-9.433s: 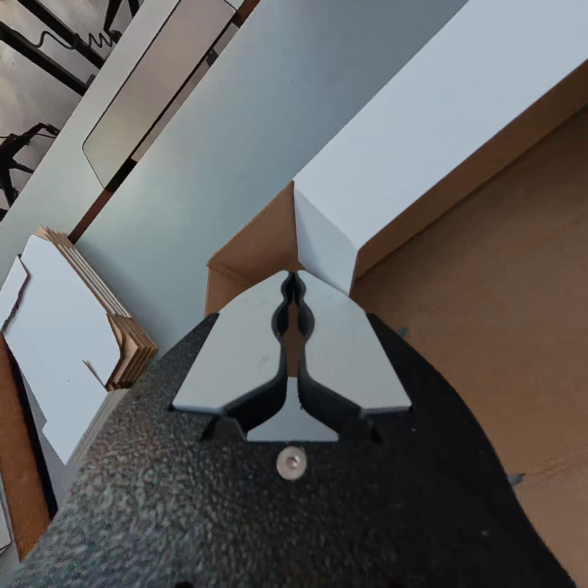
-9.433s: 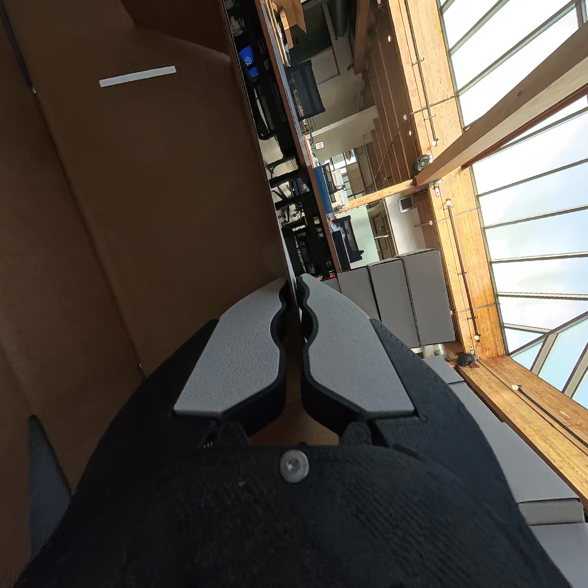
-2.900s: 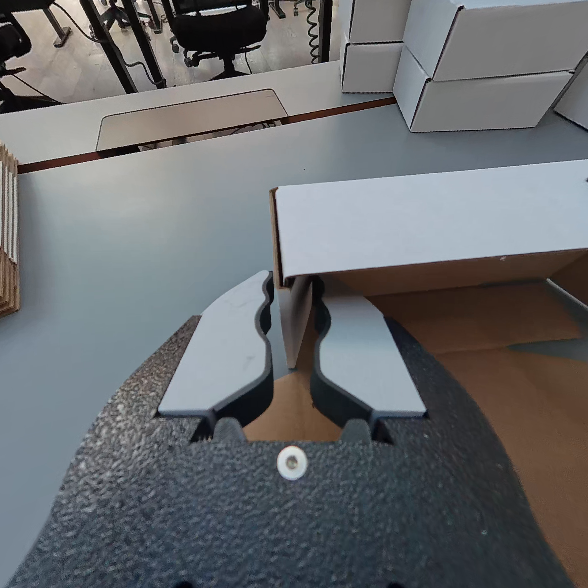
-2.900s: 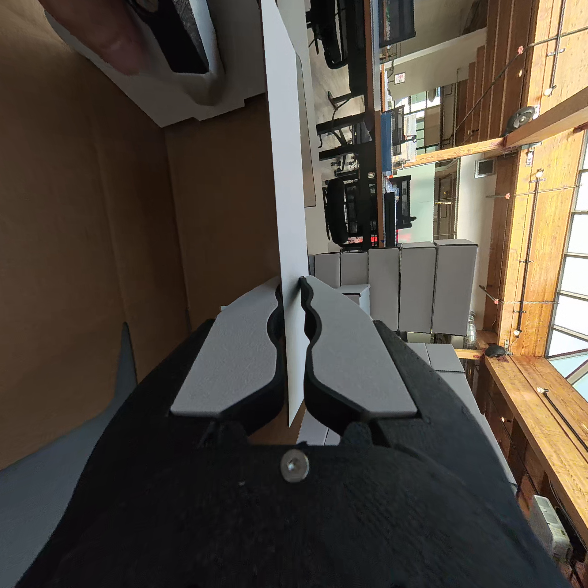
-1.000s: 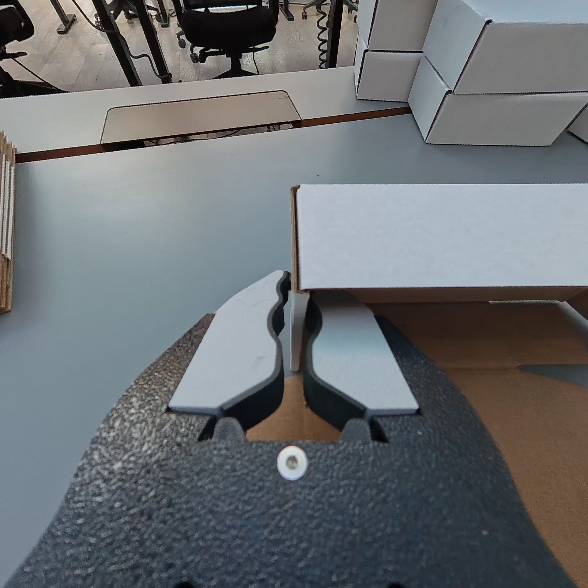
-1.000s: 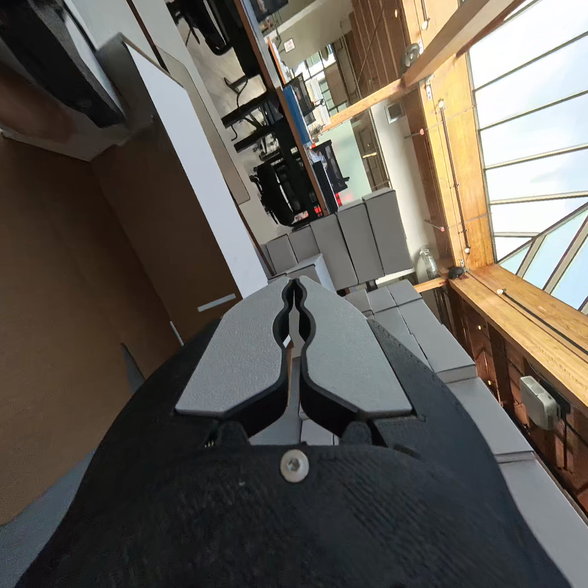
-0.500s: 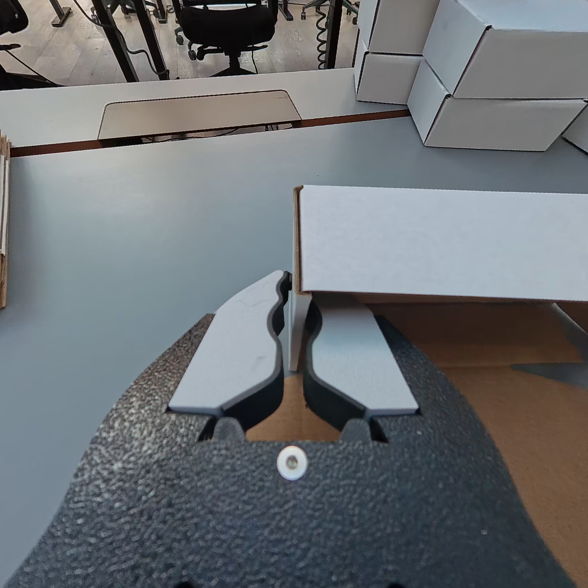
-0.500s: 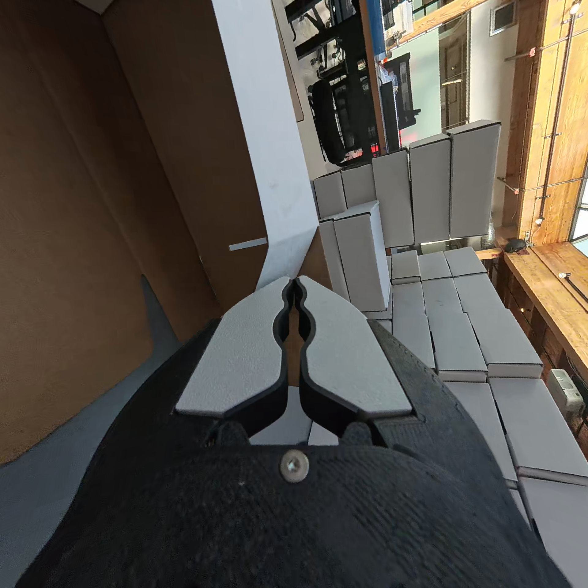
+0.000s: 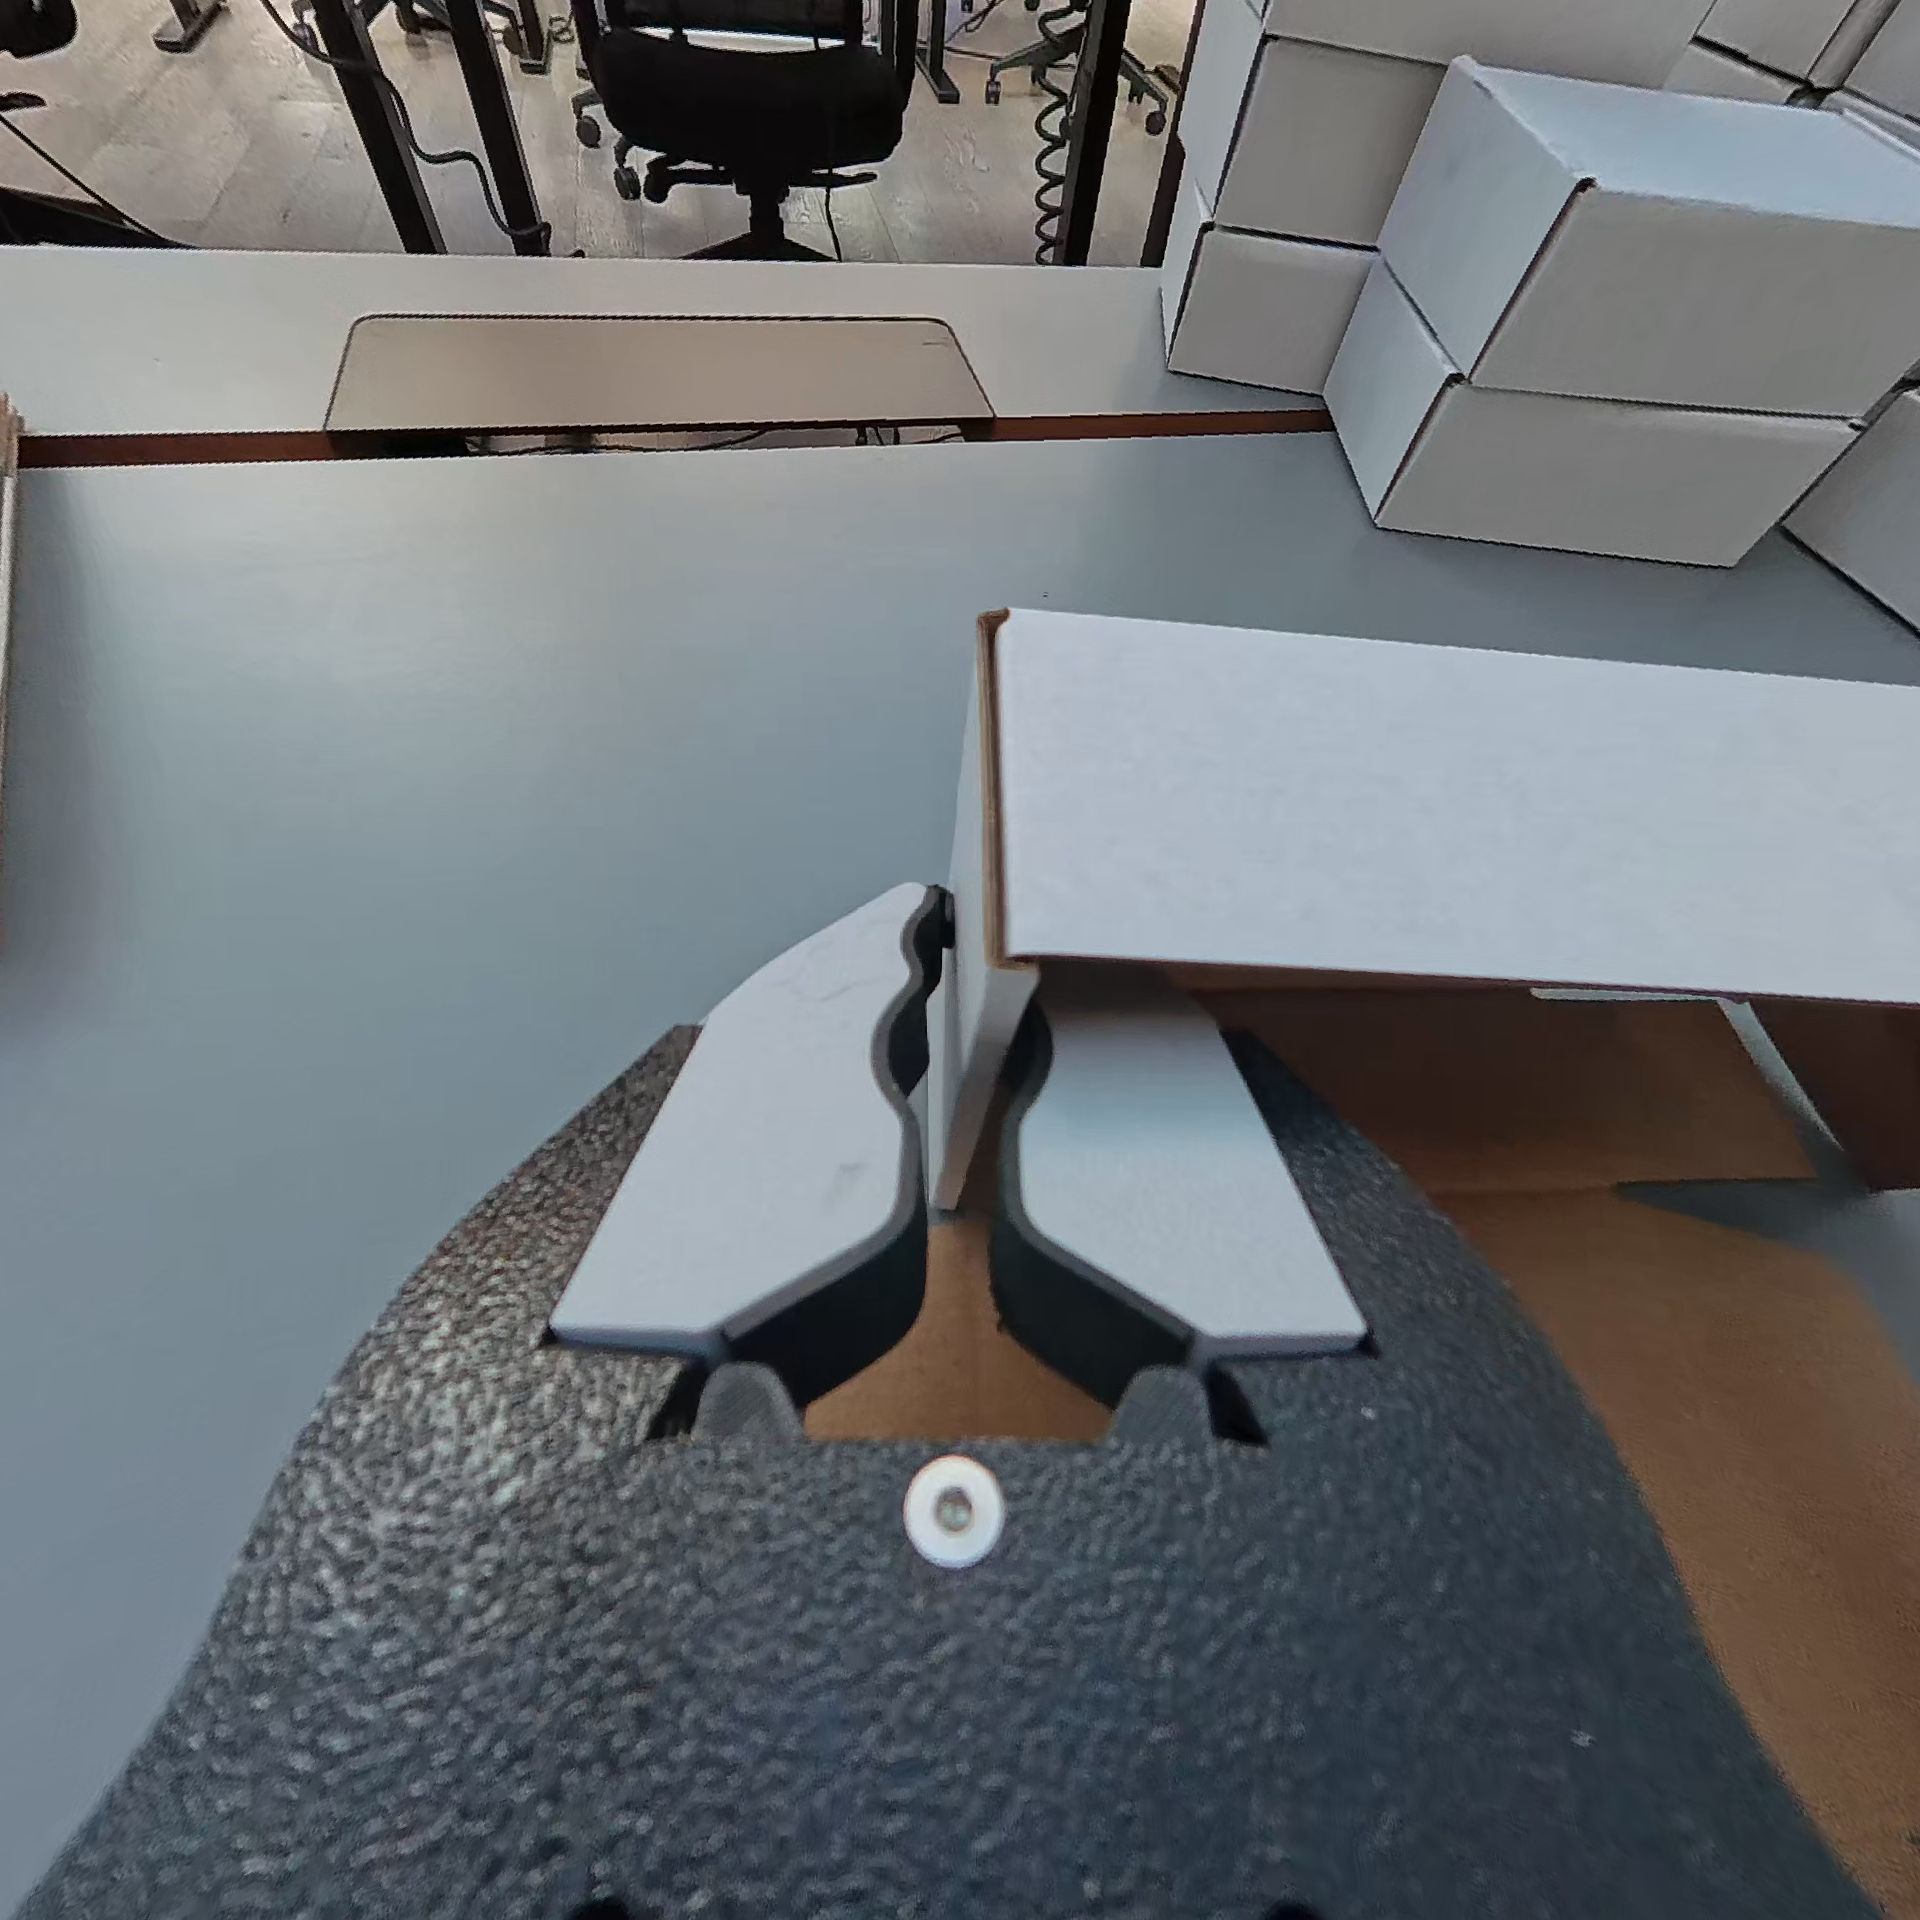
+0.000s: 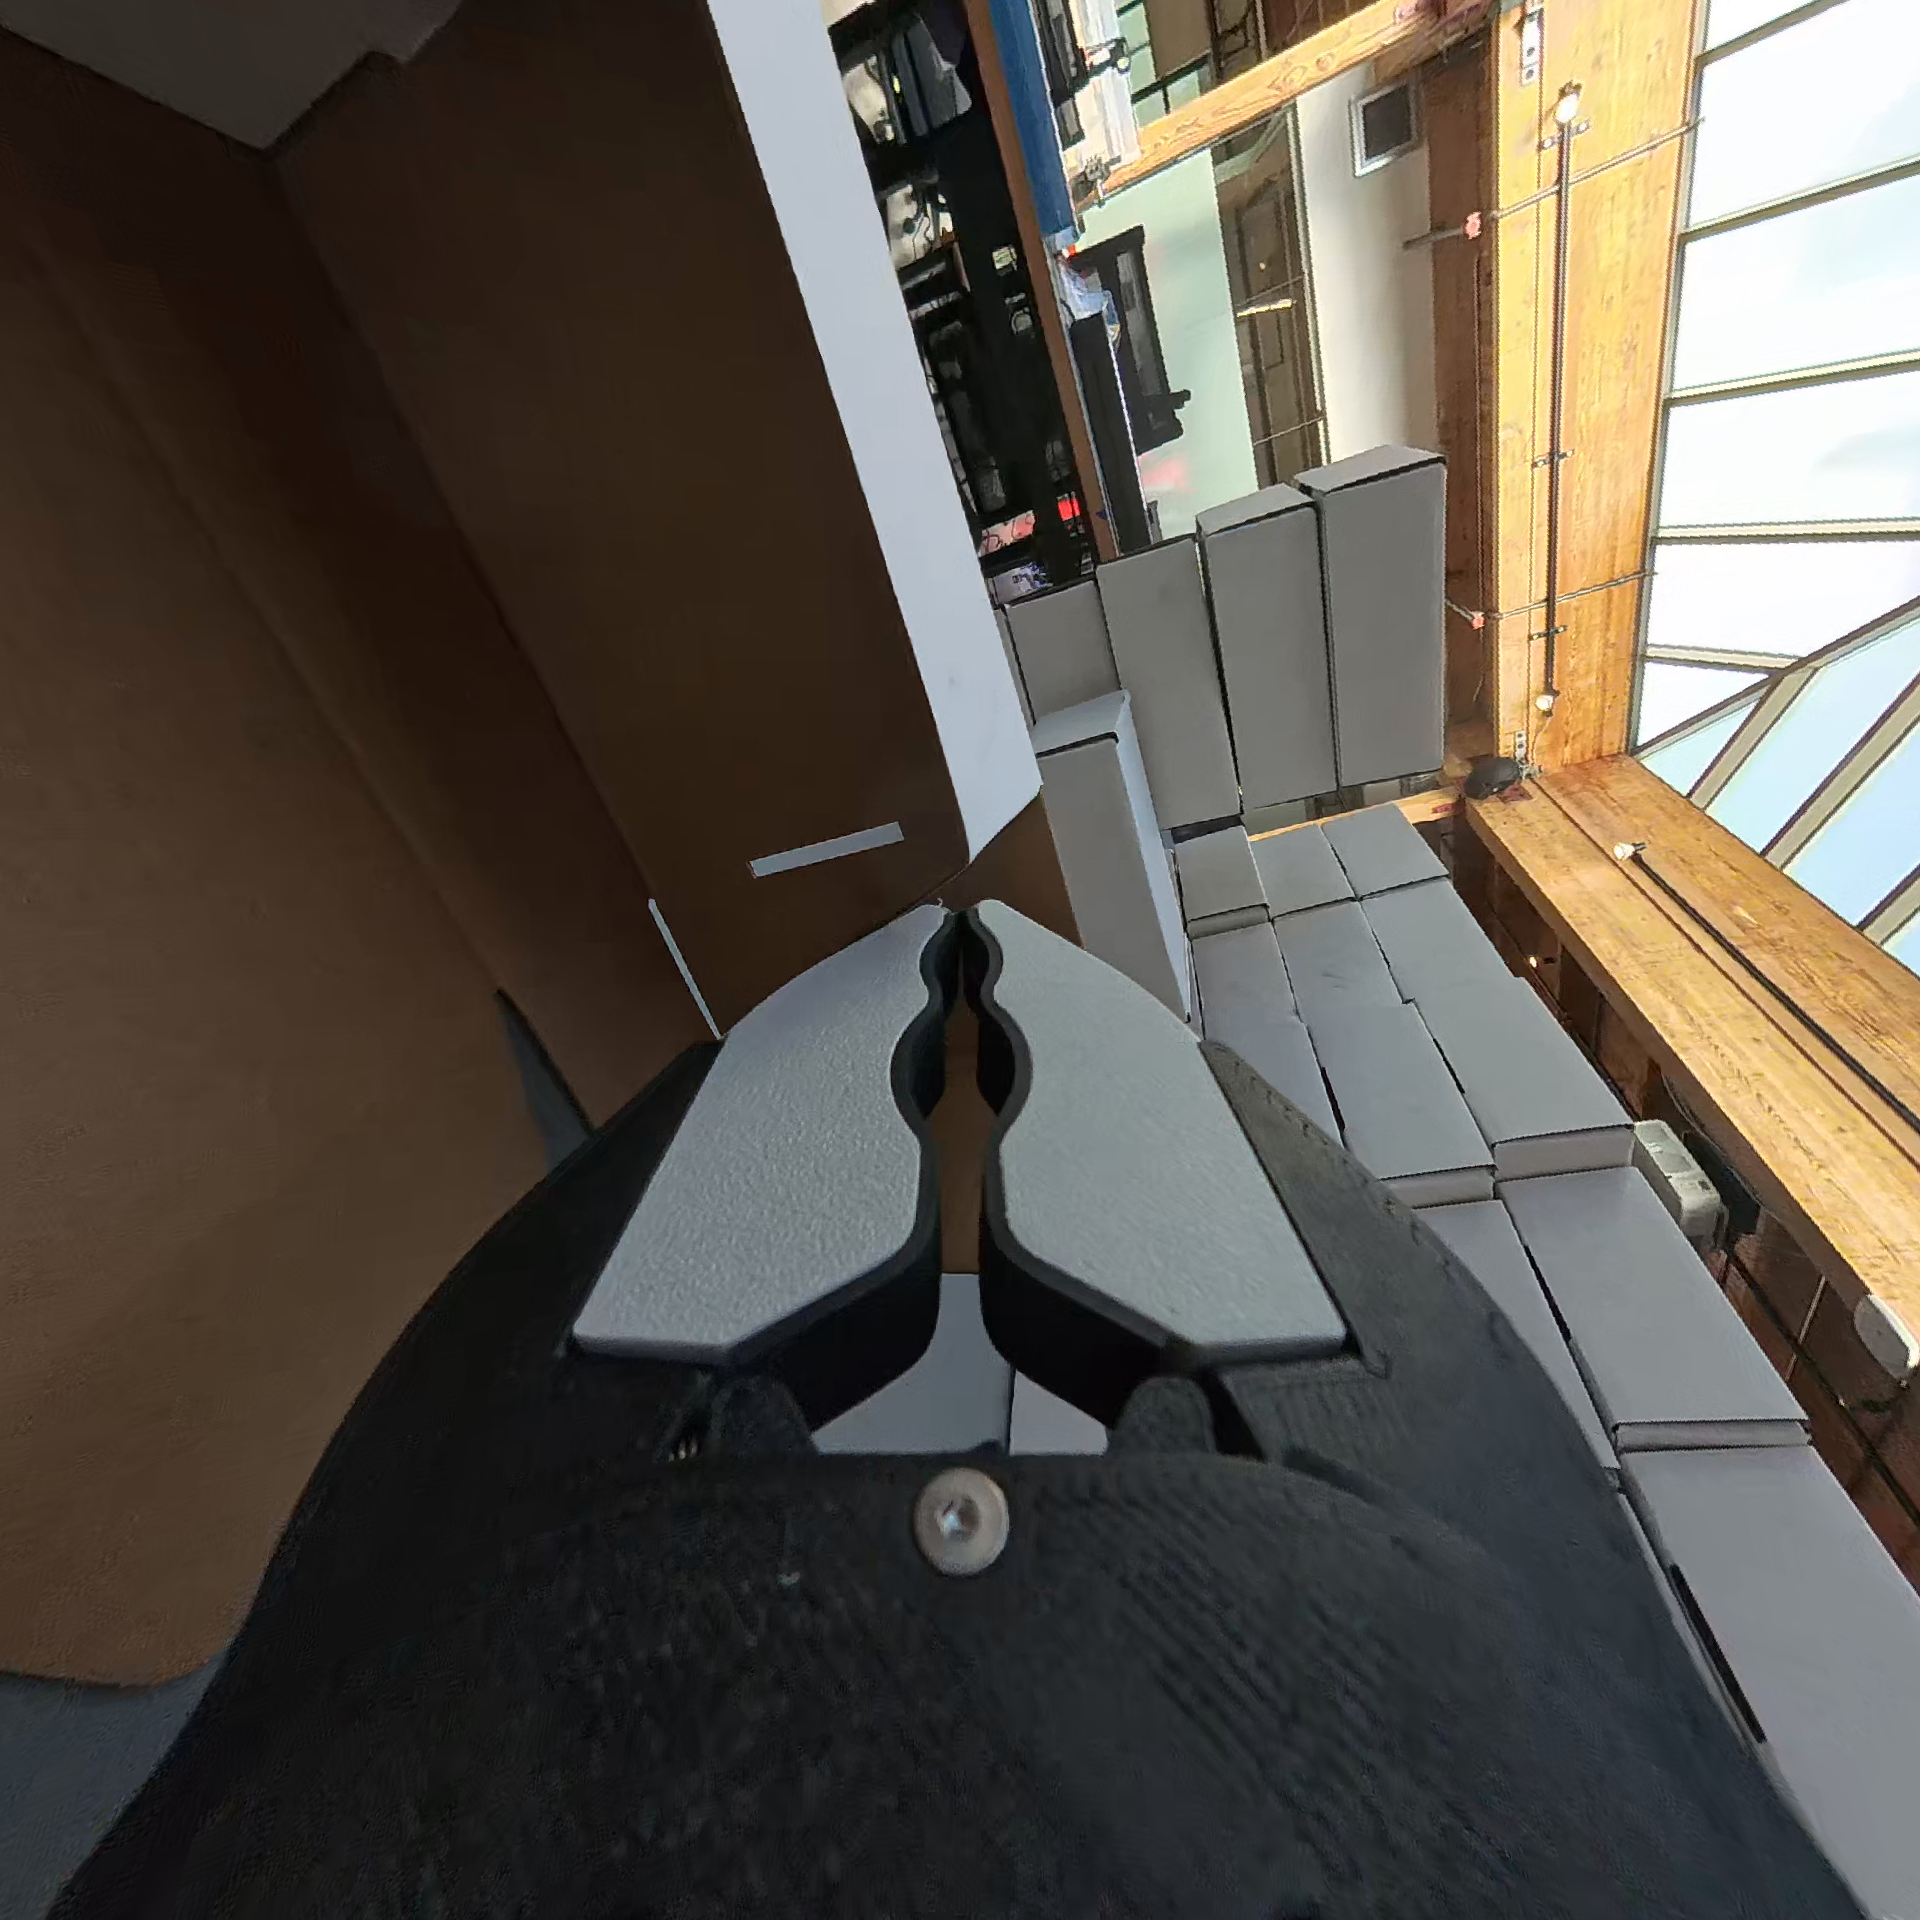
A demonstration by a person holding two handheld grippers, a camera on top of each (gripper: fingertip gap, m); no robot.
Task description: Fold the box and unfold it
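Note:
The box (image 9: 1455,810) is white outside and brown inside and lies partly folded on the grey table (image 9: 468,727). Its long white panel leans over the brown floor. My left gripper (image 9: 966,935) is shut on the box's upright white left side wall; the right fingertip is hidden under the long panel. In the right wrist view the box's brown inside (image 10: 312,727) fills the left half, with its white-edged panel standing beyond. My right gripper (image 10: 961,920) is shut on a brown cardboard edge at the box's right end.
Stacked folded white boxes (image 9: 1610,312) stand at the back right of the table; they also show in rows in the right wrist view (image 10: 1403,987). A stack of flat cardboard (image 9: 5,520) lies at the far left edge. An office chair (image 9: 748,83) stands beyond the table.
Over the last second the box's long white panel has tilted down on the right. The right wrist view has swung, now showing more of the brown inside. Both grippers keep their hold.

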